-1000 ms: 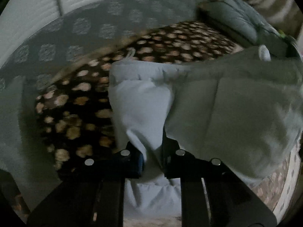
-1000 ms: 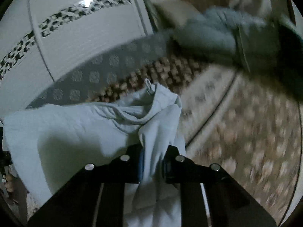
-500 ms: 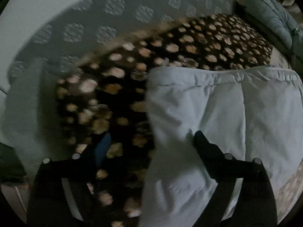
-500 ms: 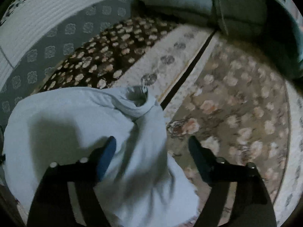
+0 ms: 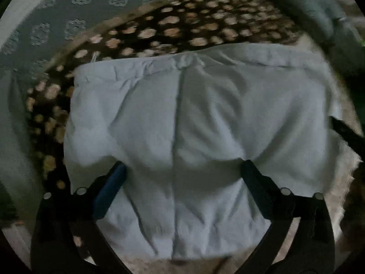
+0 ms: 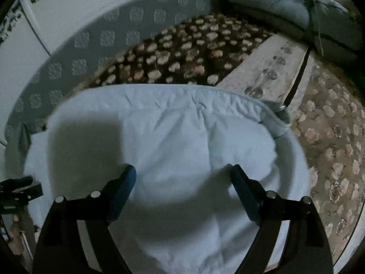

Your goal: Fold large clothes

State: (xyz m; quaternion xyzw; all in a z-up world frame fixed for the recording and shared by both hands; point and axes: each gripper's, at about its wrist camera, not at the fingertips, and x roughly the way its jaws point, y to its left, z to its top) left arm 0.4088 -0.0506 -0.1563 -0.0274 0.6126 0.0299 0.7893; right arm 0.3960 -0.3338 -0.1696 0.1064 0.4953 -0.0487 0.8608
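A pale light-blue garment point(image 5: 196, 123) lies folded flat on the bedding, its waistband edge along the far side. It also fills the middle of the right wrist view point(image 6: 164, 141). My left gripper point(image 5: 182, 171) is open, jaws wide apart, just above the garment's near part and holding nothing. My right gripper point(image 6: 183, 171) is open too, jaws wide, over the same garment. The left gripper's black body shows at the left edge of the right wrist view point(image 6: 18, 189).
A dark brown blanket with tan spots point(image 6: 182, 52) lies beyond the garment. A grey patterned cover point(image 5: 75, 13) runs behind it. Grey cushions point(image 6: 285, 9) sit at the far right. A floral rug or spread point(image 6: 330, 141) is to the right.
Both grippers were shut on the garment a second ago, holding it up. They have opened and let it go, and it now lies flat with both grippers over it.
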